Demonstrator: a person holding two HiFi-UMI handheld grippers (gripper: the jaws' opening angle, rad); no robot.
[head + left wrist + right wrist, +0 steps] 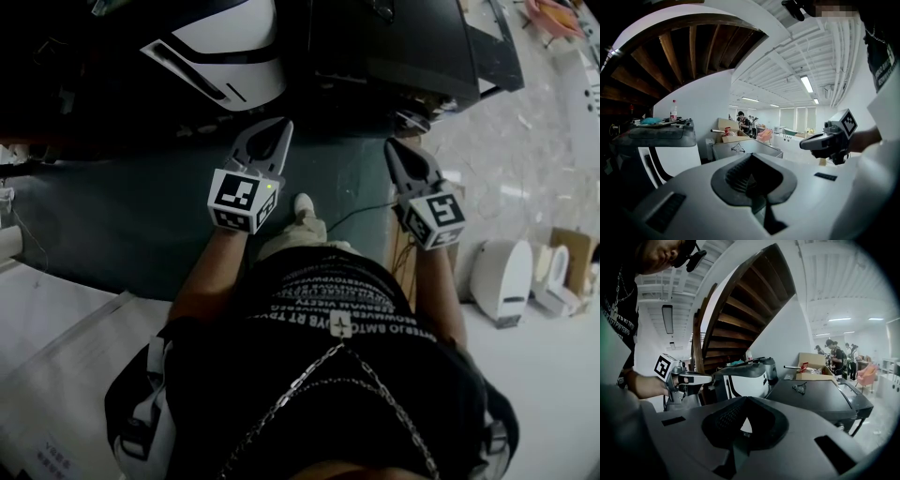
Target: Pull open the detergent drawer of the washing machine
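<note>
I log: white, black-striped washing machine (230, 52), ahead of both shut, empty jaws; my left gripper (281, 127) nearer than right gripper (392, 147); drawer not discernible.

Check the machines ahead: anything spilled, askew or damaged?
Nothing looks spilled or damaged. Only clutter: a small wire item lies loose on the dark machine, and a bottle stands atop or just behind the white machine.

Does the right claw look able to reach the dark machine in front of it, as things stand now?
Probably yes: the right claw, shut and empty, hangs just short of the dark machine, and nothing visible stands between them.
</note>
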